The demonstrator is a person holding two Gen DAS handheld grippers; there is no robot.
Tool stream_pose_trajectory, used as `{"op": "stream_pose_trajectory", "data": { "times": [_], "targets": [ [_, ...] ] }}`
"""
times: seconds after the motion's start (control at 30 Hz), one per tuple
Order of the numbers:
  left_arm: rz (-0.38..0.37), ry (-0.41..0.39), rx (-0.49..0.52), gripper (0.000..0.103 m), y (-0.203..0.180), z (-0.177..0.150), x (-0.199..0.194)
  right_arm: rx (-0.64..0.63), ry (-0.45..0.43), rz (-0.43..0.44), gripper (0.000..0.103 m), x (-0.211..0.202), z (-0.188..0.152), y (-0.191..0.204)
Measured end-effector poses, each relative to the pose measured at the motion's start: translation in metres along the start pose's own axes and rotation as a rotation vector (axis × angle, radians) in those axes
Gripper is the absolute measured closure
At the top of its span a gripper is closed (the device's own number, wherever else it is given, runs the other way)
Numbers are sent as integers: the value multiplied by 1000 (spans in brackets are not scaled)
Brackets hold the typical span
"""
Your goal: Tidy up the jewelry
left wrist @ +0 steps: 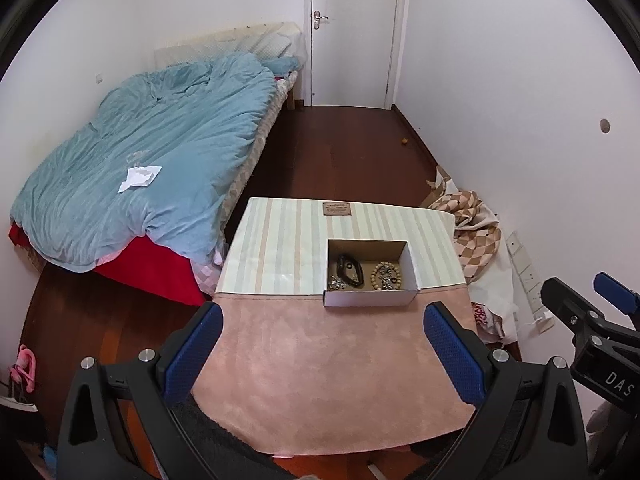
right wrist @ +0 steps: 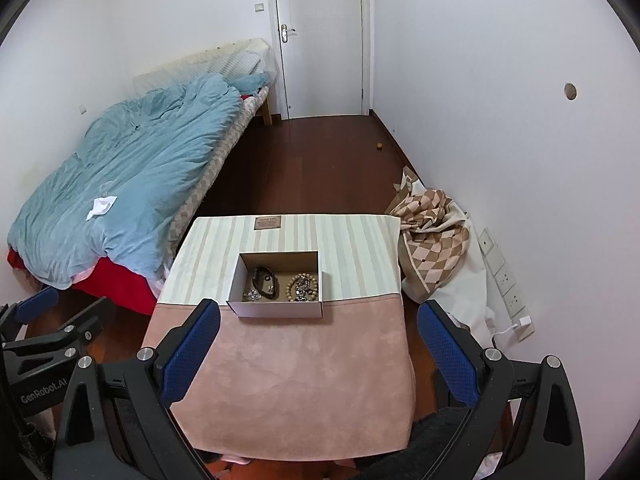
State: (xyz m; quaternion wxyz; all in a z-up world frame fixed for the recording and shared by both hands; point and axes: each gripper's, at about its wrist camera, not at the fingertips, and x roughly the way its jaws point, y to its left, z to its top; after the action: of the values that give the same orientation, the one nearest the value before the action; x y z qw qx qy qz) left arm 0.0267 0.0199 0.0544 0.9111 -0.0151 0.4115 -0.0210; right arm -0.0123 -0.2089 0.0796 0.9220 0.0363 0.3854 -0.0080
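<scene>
An open cardboard box (left wrist: pixel 370 299) (right wrist: pixel 276 309) stands on a small table covered in pink and striped cloth (left wrist: pixel 320 360) (right wrist: pixel 296 372). Inside lie a black band (left wrist: pixel 351 271) (right wrist: pixel 262 280), a wooden bead bracelet (left wrist: pixel 378 276) (right wrist: pixel 303 287) with metal pieces, and silvery jewelry (left wrist: pixel 336 284) (right wrist: pixel 252 295). My left gripper (left wrist: pixel 322 348) is open and empty, above the table's near part, short of the box. My right gripper (right wrist: pixel 318 344) is open and empty, also short of the box. Each gripper shows at the edge of the other's view.
A bed with a blue duvet (left wrist: pixel 152 160) (right wrist: pixel 132 176) stands to the left of the table. A checkered cloth pile (left wrist: pixel 476 232) (right wrist: pixel 432 240) lies on the floor to the right by the wall. A white door (left wrist: pixel 352 32) is at the far end.
</scene>
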Motion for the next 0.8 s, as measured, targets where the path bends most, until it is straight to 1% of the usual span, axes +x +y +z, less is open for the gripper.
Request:
{"op": "stream_pose_trajectory", "data": {
  "times": [0.17, 0.3, 0.4, 0.5, 0.63, 0.8],
  "targets": [
    [-2, 9, -8, 0, -3, -3, -3, -2, 4, -5, 3, -3, 0, 1],
    [10, 25, -11, 0, -7, 2, 7, -6, 12, -9, 3, 4, 4, 1],
    [20, 29, -8, 0, -8, 8, 18, -7, 19, -25, 2, 19, 10, -1],
    [39, 35, -7, 0, -9, 16, 32, -6, 36, -36, 0, 35, 14, 0],
    [41, 79, -4, 0, -9, 24, 53, 1, 69, -43, 0, 64, 22, -2],
    [53, 105, -17, 0, -8, 30, 72, 1, 103, -54, 0, 93, 31, -3]
  ]
}}
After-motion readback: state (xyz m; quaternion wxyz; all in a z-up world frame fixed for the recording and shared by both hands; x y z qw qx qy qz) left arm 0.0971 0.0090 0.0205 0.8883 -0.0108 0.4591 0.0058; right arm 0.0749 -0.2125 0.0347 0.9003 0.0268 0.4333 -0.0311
